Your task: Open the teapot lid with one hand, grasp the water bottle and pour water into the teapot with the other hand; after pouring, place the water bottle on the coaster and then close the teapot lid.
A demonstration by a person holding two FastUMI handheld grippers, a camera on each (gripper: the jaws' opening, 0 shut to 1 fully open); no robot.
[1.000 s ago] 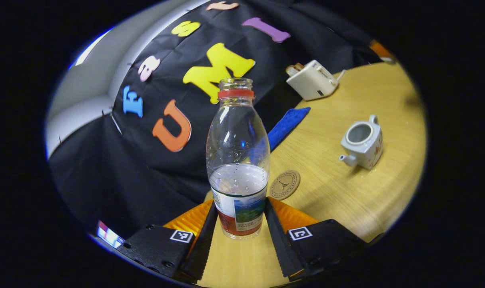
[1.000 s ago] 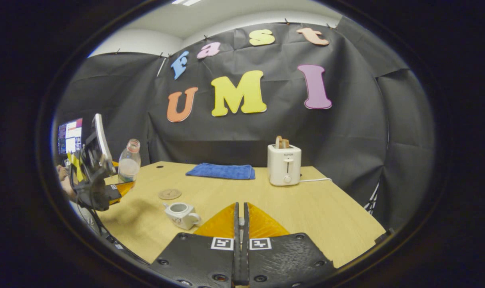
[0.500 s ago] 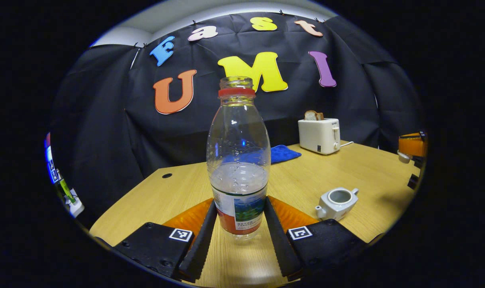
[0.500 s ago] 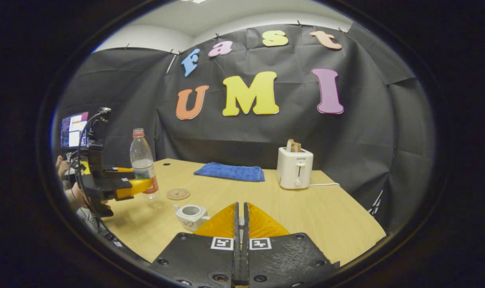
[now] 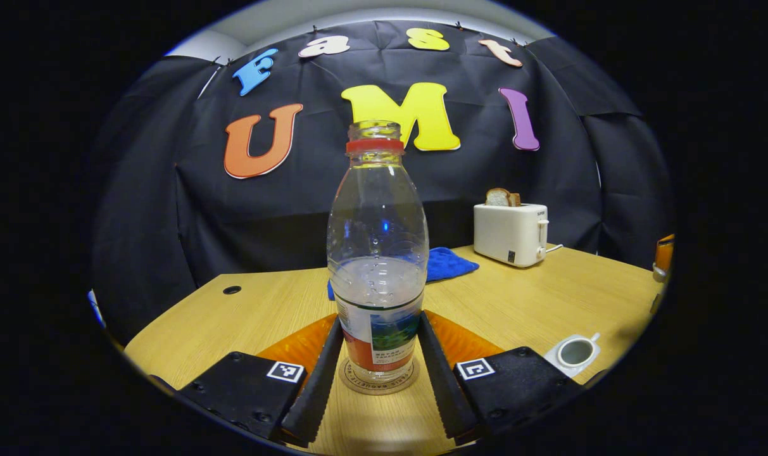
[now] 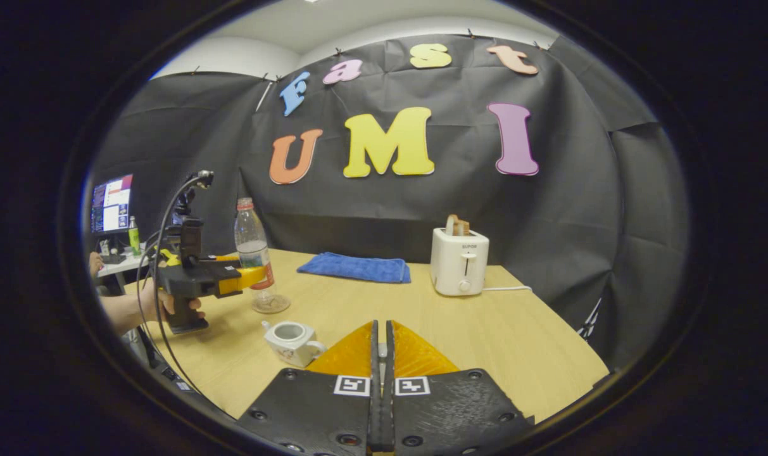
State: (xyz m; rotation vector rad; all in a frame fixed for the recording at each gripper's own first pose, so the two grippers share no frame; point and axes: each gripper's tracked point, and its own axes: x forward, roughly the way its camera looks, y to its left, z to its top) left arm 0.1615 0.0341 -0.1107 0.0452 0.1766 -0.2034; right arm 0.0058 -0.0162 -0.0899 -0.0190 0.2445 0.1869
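Note:
A clear water bottle (image 5: 377, 253) with a red neck ring and no cap stands upright, about a third full. Its base rests on the round coaster (image 5: 377, 385). My left gripper (image 5: 378, 323) is shut on its labelled lower part, one finger on each side. In the right gripper view the same bottle (image 6: 255, 253) stands on the coaster (image 6: 271, 307), held by the left gripper (image 6: 251, 278) from the left. The white teapot (image 6: 292, 339) sits open on the table, right of the coaster. My right gripper (image 6: 381, 326) is shut on the small teapot lid (image 6: 381, 349), above the table's near side.
A white toaster (image 6: 458, 269) with bread stands at the back right, its cord trailing right. A folded blue cloth (image 6: 355, 269) lies at the back of the wooden table (image 6: 516, 342). A hand (image 6: 130, 310) holds the left gripper; a monitor (image 6: 110, 204) is at far left.
The left gripper levelled out and brought the bottle upright, then moved it over and down onto the coaster. The right gripper stayed nearly still with the lid.

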